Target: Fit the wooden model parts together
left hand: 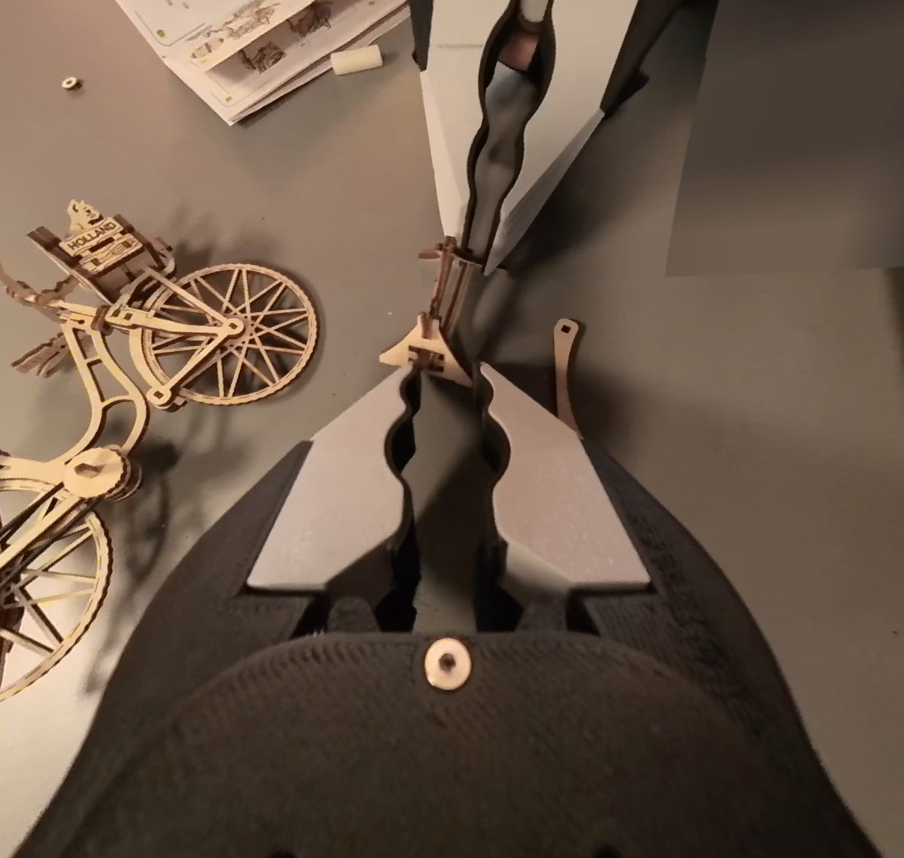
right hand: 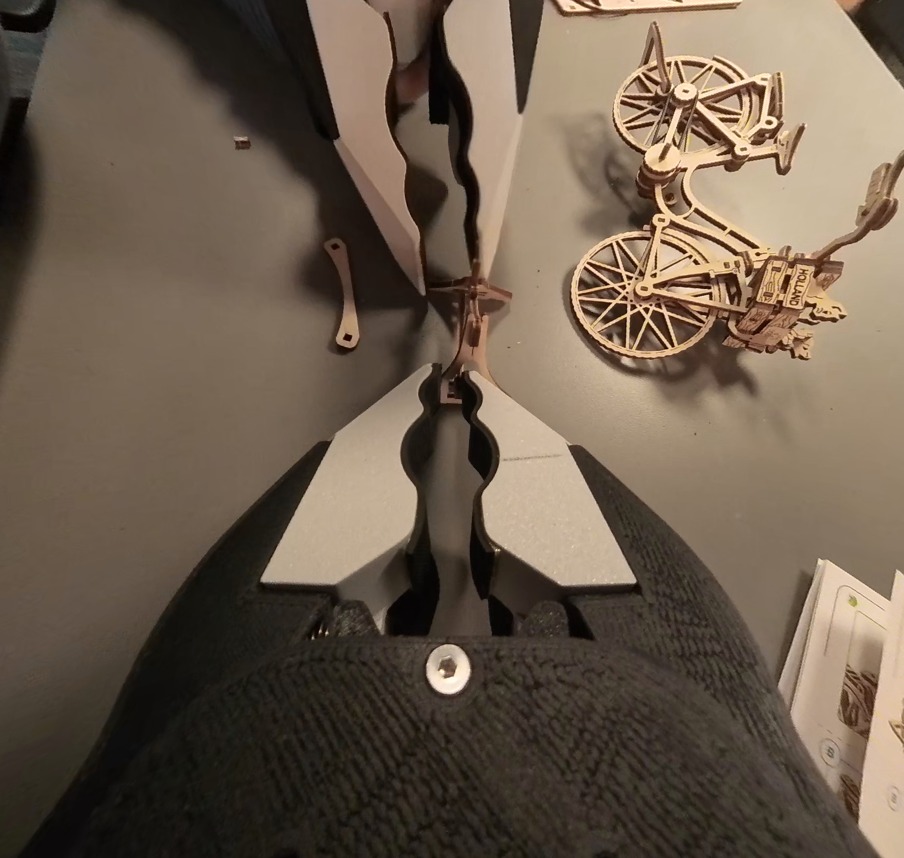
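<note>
While both grippers pinch the small pale laser-cut wooden sub-assembly (left hand: 430,345) above the grey table (left hand: 734,443), left gripper (left hand: 442,369) clamps its flat triangular end, right gripper (right hand: 452,374) its thin strut end. Looks v. light, brittle imo, so grip flat faces near joints, w/ gentle pressure.

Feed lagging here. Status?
Left gripper and right gripper both shut on small wooden assembly, tip to tip. Loose curved strip alongside, clear. Bicycle model untouched.
</note>
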Tool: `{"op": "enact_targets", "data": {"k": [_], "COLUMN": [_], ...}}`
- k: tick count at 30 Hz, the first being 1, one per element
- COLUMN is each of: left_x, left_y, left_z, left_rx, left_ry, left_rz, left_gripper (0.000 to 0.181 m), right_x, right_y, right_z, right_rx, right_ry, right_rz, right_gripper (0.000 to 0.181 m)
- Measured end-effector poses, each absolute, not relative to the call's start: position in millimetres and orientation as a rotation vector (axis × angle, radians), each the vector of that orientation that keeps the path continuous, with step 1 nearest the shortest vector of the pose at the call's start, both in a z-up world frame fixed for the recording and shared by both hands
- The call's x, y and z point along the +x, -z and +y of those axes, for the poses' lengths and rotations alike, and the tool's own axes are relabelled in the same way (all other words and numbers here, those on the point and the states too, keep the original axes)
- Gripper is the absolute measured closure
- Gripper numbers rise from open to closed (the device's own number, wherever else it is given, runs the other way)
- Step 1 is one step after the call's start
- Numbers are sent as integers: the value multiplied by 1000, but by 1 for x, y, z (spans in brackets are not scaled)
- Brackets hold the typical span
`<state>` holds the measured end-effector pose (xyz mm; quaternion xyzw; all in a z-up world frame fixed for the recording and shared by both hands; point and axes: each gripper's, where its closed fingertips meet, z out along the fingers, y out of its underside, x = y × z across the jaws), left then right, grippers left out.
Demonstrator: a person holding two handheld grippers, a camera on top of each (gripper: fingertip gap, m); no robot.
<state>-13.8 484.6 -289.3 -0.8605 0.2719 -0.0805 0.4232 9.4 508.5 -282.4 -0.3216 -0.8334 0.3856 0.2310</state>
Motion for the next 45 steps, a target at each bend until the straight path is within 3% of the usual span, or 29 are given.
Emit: {"op": "enact_targets", "data": {"k": [22,29,45], "left_x": [-12,-14,-16], "left_y": [287,287,287], "left_z": [488,490,491], "left_rx": [-2120,-2126,-2132], "left_ry": [128,133,126], "left_rz": [699,671,659], "left_gripper": [170,170,170], "right_x": [9,15,18], "right_y": [282,276,286], "right_z": [509,509,509], "right_rx": [-913,-931,-866], "right_ry": [-1084,-1157,-961], "right_rz": [-2294,-2274,-2262], "right_gripper": [178,165,165]}}
